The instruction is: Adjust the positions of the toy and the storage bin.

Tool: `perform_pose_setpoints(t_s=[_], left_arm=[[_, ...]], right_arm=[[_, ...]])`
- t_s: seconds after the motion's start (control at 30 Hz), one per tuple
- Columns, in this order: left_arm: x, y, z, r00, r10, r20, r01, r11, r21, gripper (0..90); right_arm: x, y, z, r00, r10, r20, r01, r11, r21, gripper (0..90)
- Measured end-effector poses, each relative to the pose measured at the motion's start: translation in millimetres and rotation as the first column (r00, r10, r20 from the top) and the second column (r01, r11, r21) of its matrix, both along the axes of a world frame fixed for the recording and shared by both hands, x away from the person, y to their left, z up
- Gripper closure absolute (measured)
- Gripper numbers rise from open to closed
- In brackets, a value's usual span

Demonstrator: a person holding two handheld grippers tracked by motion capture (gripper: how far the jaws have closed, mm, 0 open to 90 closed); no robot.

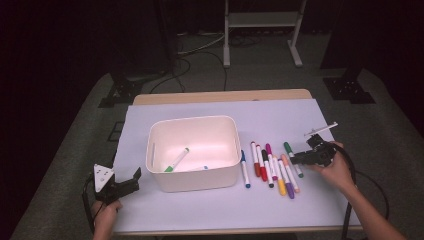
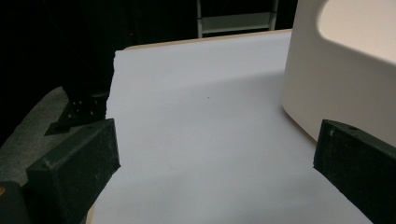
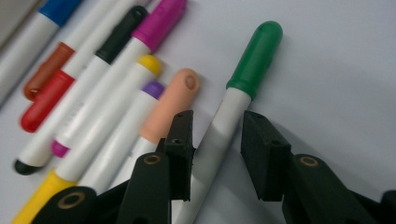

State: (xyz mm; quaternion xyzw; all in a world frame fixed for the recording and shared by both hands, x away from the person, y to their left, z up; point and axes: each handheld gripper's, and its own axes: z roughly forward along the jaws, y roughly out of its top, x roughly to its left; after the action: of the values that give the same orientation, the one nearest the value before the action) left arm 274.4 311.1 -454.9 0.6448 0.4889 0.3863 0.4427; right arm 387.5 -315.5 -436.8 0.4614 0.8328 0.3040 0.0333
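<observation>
My right gripper (image 3: 215, 149) has its jaws around the white barrel of the green marker (image 3: 243, 88); one jaw touches the barrel and the other stands just apart, so nothing is gripped. The green cap points away from the jaws, and the peach marker (image 3: 170, 109) lies just beside the touching jaw. My left gripper (image 2: 210, 158) is open over bare paper beside the white bin (image 2: 336, 70).

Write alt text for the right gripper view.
Two black jaws of the right gripper straddle the white barrel of a green-capped marker lying on the white table cover, with a gap at the right jaw. Peach, purple, yellow, magenta, black and red markers lie alongside.
</observation>
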Motion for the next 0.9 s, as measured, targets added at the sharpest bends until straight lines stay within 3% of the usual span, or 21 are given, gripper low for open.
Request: perform_pose_setpoints(t_s=[0.27, 0.43, 0.57, 0.9], left_arm=[[0.1, 0.2, 0.1, 1.0, -0.001, -0.002, 0.001, 1.0, 0.001, 0.0], [0.1, 0.2, 0.1, 1.0, -0.001, -0.002, 0.001, 1.0, 0.0, 0.0], [0.1, 0.2, 0.1, 1.0, -0.001, -0.002, 0.001, 1.0, 0.001, 0.0], [-0.1, -0.3, 0.0, 1.0, 0.0, 0.001, 0.0, 1.0, 0.002, 0.0]], right_arm=[[-5.6, -9.8, -0.7, 0.9975, -0.058, 0.039, 0.061, 0.9958, -0.069, 74.3], [-5.2, -10.9, -0.5, 0.9967, -0.077, 0.027, 0.078, 0.9952, -0.059, 75.5], [-5.7, -15.1, 0.5, 0.9964, -0.085, -0.007, 0.085, 0.9963, -0.015, 75.7], [-20.3, -1.9, 23.3, 0.9998, 0.005, -0.02, -0.004, 0.9963, 0.086, 75.7]])
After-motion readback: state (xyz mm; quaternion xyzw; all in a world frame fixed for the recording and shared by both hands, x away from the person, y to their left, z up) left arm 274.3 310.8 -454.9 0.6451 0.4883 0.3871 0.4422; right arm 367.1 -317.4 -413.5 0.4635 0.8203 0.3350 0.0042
